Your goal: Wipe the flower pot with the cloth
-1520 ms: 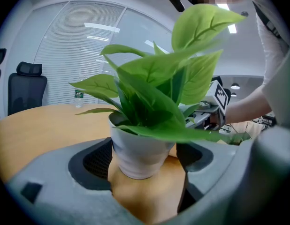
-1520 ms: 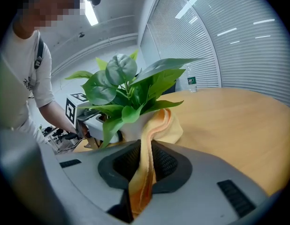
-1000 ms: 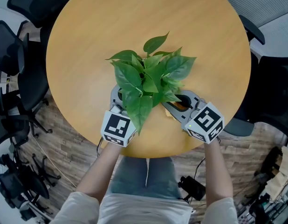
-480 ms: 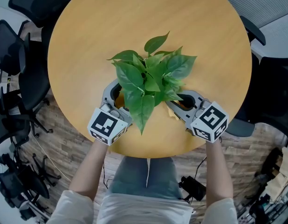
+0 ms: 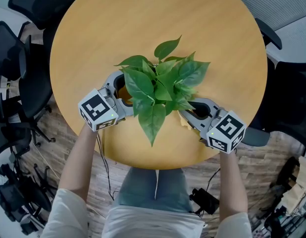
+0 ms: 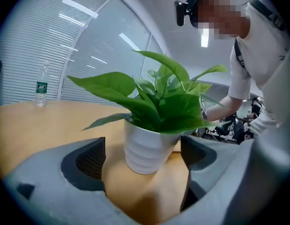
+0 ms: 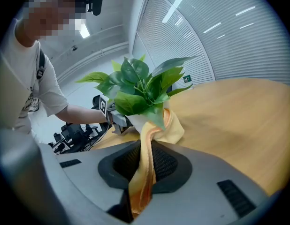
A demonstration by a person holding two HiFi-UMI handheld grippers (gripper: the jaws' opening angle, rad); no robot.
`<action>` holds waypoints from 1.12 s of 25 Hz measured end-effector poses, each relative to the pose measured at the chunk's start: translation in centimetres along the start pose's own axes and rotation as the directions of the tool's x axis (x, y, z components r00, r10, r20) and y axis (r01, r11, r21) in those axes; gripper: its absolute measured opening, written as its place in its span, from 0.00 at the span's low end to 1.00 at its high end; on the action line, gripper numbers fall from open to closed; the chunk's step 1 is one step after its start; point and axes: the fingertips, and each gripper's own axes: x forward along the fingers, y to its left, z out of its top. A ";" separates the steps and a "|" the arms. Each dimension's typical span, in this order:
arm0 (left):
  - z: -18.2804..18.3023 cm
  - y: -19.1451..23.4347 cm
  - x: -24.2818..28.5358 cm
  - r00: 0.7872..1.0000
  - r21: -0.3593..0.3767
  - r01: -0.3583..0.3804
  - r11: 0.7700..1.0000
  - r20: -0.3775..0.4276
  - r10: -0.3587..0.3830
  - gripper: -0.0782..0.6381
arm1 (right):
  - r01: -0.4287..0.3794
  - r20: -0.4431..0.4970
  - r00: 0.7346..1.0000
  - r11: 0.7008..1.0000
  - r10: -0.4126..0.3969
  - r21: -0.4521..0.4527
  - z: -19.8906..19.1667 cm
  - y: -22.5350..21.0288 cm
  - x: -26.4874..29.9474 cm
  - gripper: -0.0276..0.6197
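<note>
A white ribbed flower pot with a leafy green plant stands on the round wooden table. My left gripper is at the pot's left side. Its jaws have just been opening and stand wide apart, with the pot just ahead of the gap and untouched. My right gripper is at the pot's right, shut on an orange-yellow cloth. The cloth runs from the jaws up to the pot's side. From the head view the leaves hide the pot.
A clear water bottle stands far back on the table. Black office chairs ring the table's left side, and another sits at the right. The table's near edge is just behind both grippers.
My left gripper has swung from the pot's near side out to its left and turned toward it. My right gripper with the cloth has barely moved.
</note>
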 end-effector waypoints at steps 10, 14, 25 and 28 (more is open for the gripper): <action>0.4 -0.7 1.3 0.997 0.006 0.073 0.997 0.031 -0.073 0.78 | 0.025 -0.005 1.000 1.000 -0.025 -0.002 -0.1 0.5 0.1 0.13; 0.4 -1.1 1.3 0.998 0.002 0.032 0.999 0.053 -0.032 0.70 | 0.063 0.005 0.998 0.998 -0.063 0.002 0.6 -0.6 -0.9 0.13; 0.3 -0.8 1.5 0.986 -0.049 -0.152 0.987 0.063 0.155 0.68 | 0.142 -0.078 0.986 0.989 -0.145 -0.052 3.4 -7.0 0.6 0.13; 0.2 -0.9 2.4 0.968 -0.067 -0.244 0.967 0.046 0.248 0.68 | 0.109 -0.097 0.989 0.991 -0.116 -0.072 3.6 -7.2 1.1 0.13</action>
